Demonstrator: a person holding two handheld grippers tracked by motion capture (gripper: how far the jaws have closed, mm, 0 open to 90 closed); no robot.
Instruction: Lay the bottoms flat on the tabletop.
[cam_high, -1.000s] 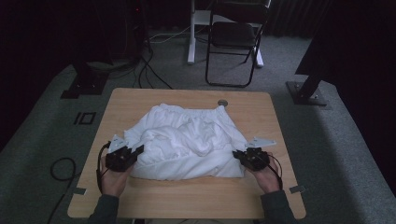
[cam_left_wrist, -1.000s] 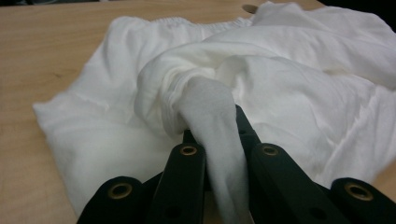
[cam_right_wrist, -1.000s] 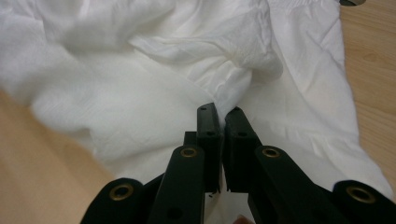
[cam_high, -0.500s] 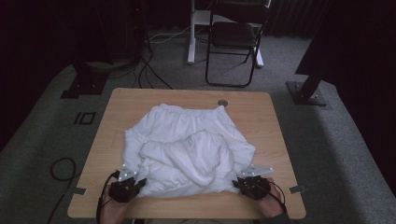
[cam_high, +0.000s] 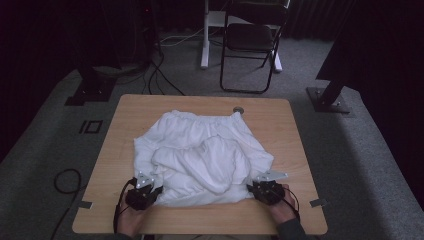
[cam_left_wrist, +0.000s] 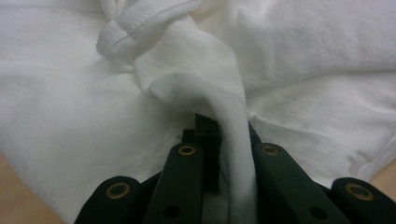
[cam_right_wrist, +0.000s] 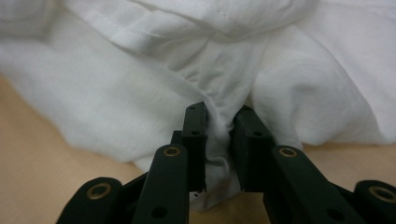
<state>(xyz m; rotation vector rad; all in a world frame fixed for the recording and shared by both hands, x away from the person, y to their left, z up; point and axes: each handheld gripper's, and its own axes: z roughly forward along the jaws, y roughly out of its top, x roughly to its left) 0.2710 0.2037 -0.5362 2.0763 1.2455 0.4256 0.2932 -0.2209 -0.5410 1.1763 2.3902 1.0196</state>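
Observation:
A white garment (cam_high: 200, 155) lies spread and rumpled on the wooden table (cam_high: 280, 125), with a loose fold heaped in its middle. My left gripper (cam_high: 152, 190) sits at its near left corner, low on the table. In the left gripper view the gripper (cam_left_wrist: 226, 126) is shut on a band of the cloth (cam_left_wrist: 303, 56). My right gripper (cam_high: 252, 187) is at the near right corner. Its jaws (cam_right_wrist: 219, 116) have just been opening a little, and a gathered fold of the garment (cam_right_wrist: 116, 93) still sits pinched between the pads.
A small round metal piece (cam_high: 238, 110) lies at the table's far edge. Behind the table stand a black folding chair (cam_high: 250, 40) and a white stand leg (cam_high: 205, 35). Cables (cam_high: 65, 180) trail on the grey floor at left. Bare wood borders the garment on both sides.
Both hands have come down and back toward the table's near edge, drawing the garment's near hem with them. The cloth now lies flatter and reaches closer to the front.

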